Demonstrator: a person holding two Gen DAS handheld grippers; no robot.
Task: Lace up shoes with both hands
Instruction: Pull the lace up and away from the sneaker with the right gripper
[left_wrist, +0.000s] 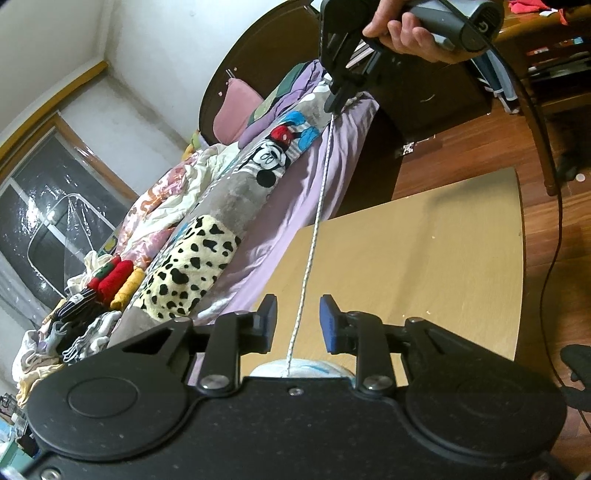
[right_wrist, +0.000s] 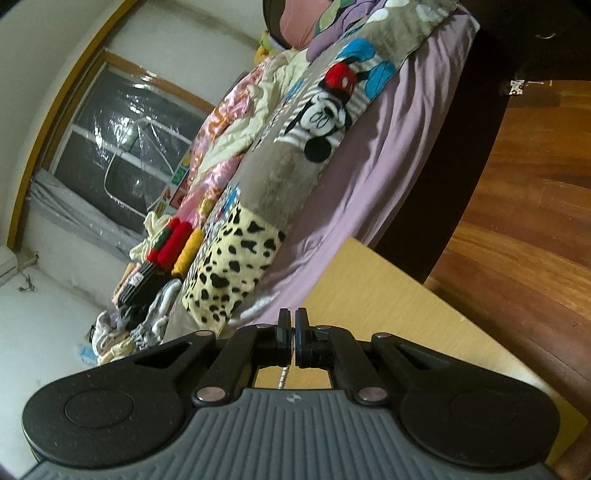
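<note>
Stretched taut: white braided shoelace, from the shoe just under the left gripper up to the right gripper. Right jaws pressed together, pinching the lace near its far end. Left jaws spread, lace running between the pads, touching neither. Thin, limp, light cord, probably slippery; best taken close to the tip, pinched firmly. Shoe on the wooden board.
</note>
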